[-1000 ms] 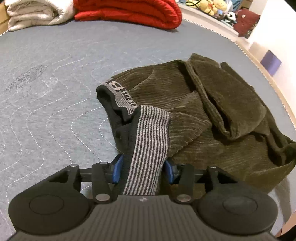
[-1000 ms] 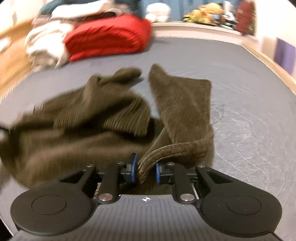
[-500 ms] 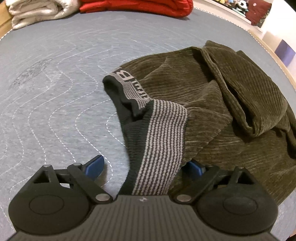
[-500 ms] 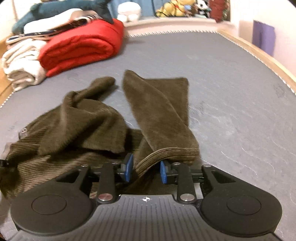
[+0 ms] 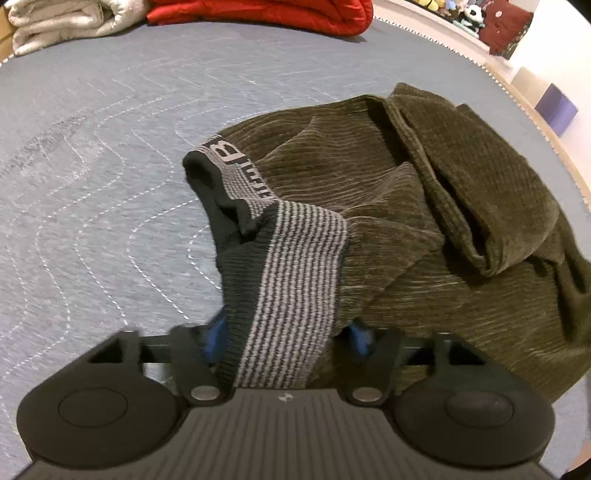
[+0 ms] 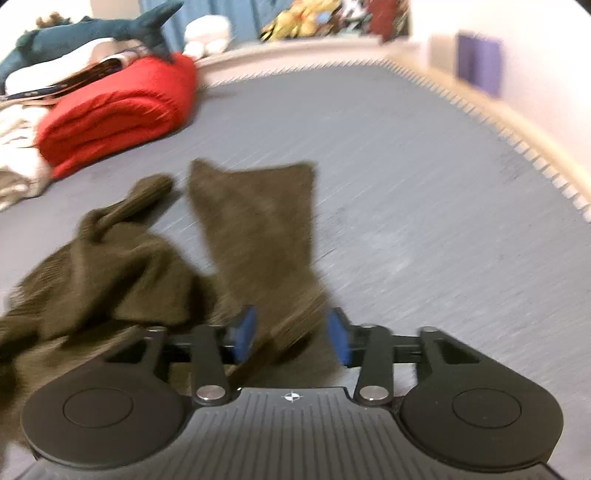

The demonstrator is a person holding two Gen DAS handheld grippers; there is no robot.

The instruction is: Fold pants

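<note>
Olive pants [image 5: 424, 229] crumpled, waistband [image 5: 295, 280] lettered "B", rest unreadable, pinched by left claw [image 5: 284, 332], right claw [image 6: 291, 336] parted around cuff [image 6: 291, 325]

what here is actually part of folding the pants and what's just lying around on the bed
Part of the job:
- olive corduroy pants
- striped waistband, between the left gripper pads
- pant leg cuff, between the right gripper pads

Just lying about:
- red blanket
- white blanket
- shark plush
- purple box
</note>
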